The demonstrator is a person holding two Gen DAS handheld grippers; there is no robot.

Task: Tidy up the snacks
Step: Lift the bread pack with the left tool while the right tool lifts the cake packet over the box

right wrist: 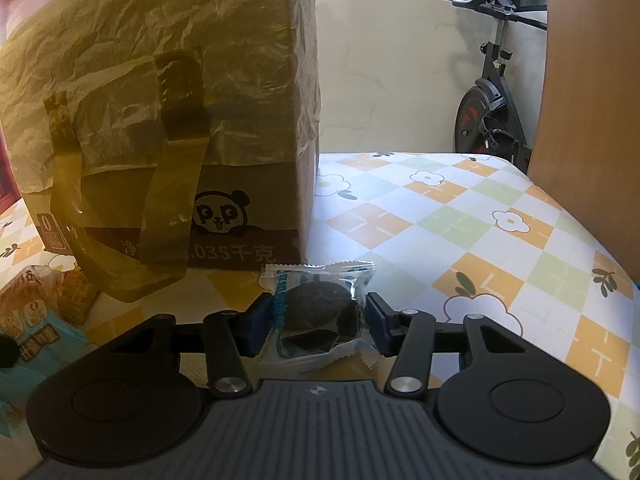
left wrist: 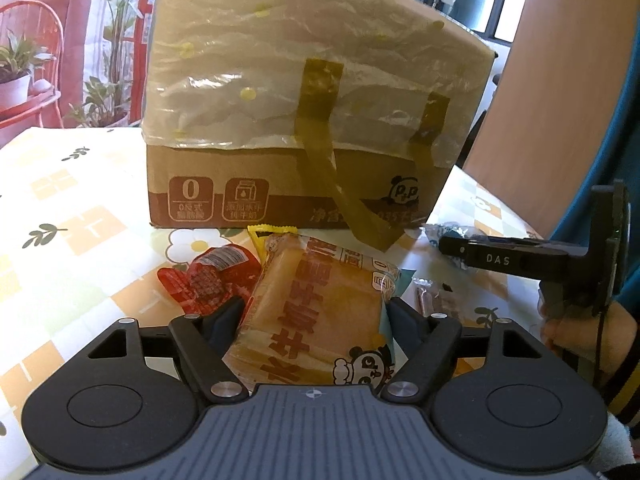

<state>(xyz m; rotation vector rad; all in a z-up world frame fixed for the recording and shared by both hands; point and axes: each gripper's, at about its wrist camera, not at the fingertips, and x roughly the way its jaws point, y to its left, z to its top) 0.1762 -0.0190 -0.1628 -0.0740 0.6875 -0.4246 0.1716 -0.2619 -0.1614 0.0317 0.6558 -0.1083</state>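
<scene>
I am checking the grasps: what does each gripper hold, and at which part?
The left gripper holds the bread packet by its two side edges. The right gripper holds the dark snack packet by its sides.

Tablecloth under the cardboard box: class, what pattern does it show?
Orange, green and white checks with flowers on the tablecloth; clearest in the right wrist view.

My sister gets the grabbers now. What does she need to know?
Left gripper: fingers closed on the yellow bread packet.
Right gripper: fingers closed on the clear packet with a dark snack.
The bag-lined cardboard box stands just ahead of both.
A red snack packet and a small brown one lie on the tablecloth.
Left to do: put away both held packets, then the loose ones.
</scene>
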